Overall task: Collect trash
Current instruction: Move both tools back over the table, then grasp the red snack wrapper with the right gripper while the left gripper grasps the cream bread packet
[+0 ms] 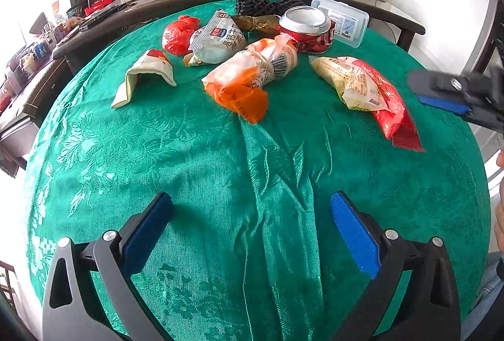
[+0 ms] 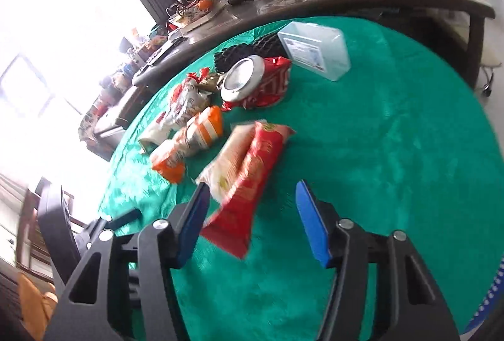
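While the red and yellow wrapper [image 2: 244, 180] lies flat on the green cloth [image 2: 393, 152], its near end sits between the spread jaws of the right gripper [image 2: 252, 215], unpinched. A firm hold is best got by lowering the pads over that end before closing. The left gripper [image 1: 252, 230] is held wide open over bare cloth.

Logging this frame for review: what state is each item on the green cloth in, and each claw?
Soda can: crushed, upright.
Red-and-white snack bag: lying flat, its red end between the right claw's fingers, not pinched.
Orange wrapper: twisted, lying.
Red plastic bag: balled up.
Clear plastic box: closed.
Left claw: open, empty.
Right claw: open.
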Demonstrator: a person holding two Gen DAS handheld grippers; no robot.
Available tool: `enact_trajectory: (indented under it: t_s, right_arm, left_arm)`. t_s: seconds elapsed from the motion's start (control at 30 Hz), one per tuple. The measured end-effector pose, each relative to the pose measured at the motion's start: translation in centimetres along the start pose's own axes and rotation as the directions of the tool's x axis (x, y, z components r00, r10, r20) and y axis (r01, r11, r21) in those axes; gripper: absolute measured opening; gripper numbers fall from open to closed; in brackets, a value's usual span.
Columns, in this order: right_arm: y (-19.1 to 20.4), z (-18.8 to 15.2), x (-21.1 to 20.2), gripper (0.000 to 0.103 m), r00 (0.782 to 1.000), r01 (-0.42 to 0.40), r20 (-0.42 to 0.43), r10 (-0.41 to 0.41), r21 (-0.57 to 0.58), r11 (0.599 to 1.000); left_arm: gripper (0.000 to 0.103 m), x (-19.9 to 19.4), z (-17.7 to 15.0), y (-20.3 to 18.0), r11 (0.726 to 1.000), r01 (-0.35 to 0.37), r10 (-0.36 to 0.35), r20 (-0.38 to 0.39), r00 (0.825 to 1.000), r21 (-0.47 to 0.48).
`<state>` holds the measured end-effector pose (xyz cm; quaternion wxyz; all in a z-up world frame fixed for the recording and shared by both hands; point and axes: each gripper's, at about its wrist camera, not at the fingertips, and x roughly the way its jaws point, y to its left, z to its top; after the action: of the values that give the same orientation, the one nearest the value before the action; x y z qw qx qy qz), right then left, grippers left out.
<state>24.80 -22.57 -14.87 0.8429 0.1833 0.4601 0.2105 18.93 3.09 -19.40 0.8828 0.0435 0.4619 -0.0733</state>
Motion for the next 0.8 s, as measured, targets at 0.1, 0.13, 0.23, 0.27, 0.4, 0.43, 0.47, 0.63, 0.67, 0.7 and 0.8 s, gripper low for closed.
enact_trajectory:
  t_s: [0.1, 0.13, 0.23, 0.27, 0.4, 0.43, 0.47, 0.63, 0.67, 0.7, 0.8]
  right_arm:
    - [-0.6, 0.6, 2.4, 0.045, 0.996, -0.005, -0.089, 0.011, 0.059, 0.998]
    - [-0.8, 0.6, 2.9, 0.041, 0.994, -0.009, -0.109, 0.017, 0.076, 0.997]
    - [-0.4, 0.3, 2.7, 0.02, 0.993, -0.016, -0.119, 0.021, 0.04, 0.999]
    - [-0.1, 0.2, 2.3, 0.018, 0.993, 0.001, -0.115, 0.0, 0.012, 1.0]
    - [0.2, -0.5, -1.0, 0.017, 0.989, 0.131, -0.05, -0.136, -0.097, 0.987]
    - [0.0, -1.1, -2.1, 0.017, 0.981, 0.189, -0.03, -0.194, -0.132, 0.973]
    - [-0.2, -1.5, -2.8, 0.017, 0.972, 0.226, -0.019, -0.232, -0.157, 0.961]
    - [-2.1, -4.6, -4.8, 0.017, 0.946, 0.316, 0.007, -0.323, -0.23, 0.92]
    - [-2.4, -4.9, -4.7, 0.017, 0.947, 0.315, 0.01, -0.321, -0.223, 0.923]
    - [-2.7, -5.1, -4.8, 0.017, 0.949, 0.309, 0.016, -0.314, -0.216, 0.926]
    - [-3.3, -4.8, -4.8, 0.017, 0.956, 0.29, 0.023, -0.292, -0.202, 0.935]
  left_arm:
    - [0.099, 0.0, 0.0, 0.0, 1.0, 0.0, 0.0, 0.0, 1.0, 0.0]
    - [0.099, 0.0, 0.0, 0.1, 1.0, 0.0, 0.0, 0.0, 1.0, 0.0]
    - [0.099, 0.0, 0.0, 0.0, 1.0, 0.0, 0.0, 0.0, 1.0, 0.0]
    - [0.099, 0.0, 0.0, 0.0, 1.0, 0.0, 0.0, 0.0, 1.0, 0.001]
    - [0.099, -0.1, -0.2, -0.1, 1.0, -0.001, 0.001, 0.002, 1.0, 0.002]
    - [0.099, -0.3, -0.2, -0.3, 1.0, 0.003, -0.003, 0.005, 1.0, 0.005]
    - [0.099, -0.5, -0.1, -0.5, 1.0, 0.015, -0.016, 0.013, 1.0, 0.009]
    - [0.099, -2.4, 2.0, -2.6, 0.987, 0.159, -0.16, 0.074, 0.984, 0.012]
    - [0.099, -2.4, 2.7, -3.2, 0.984, 0.18, -0.181, 0.072, 0.981, 0.014]
    - [0.099, -2.0, 3.6, -3.9, 0.98, 0.197, -0.197, 0.063, 0.978, 0.015]
    - [0.087, -0.2, 5.8, -5.7, 0.98, 0.2, -0.2, 0.031, 0.979, 0.014]
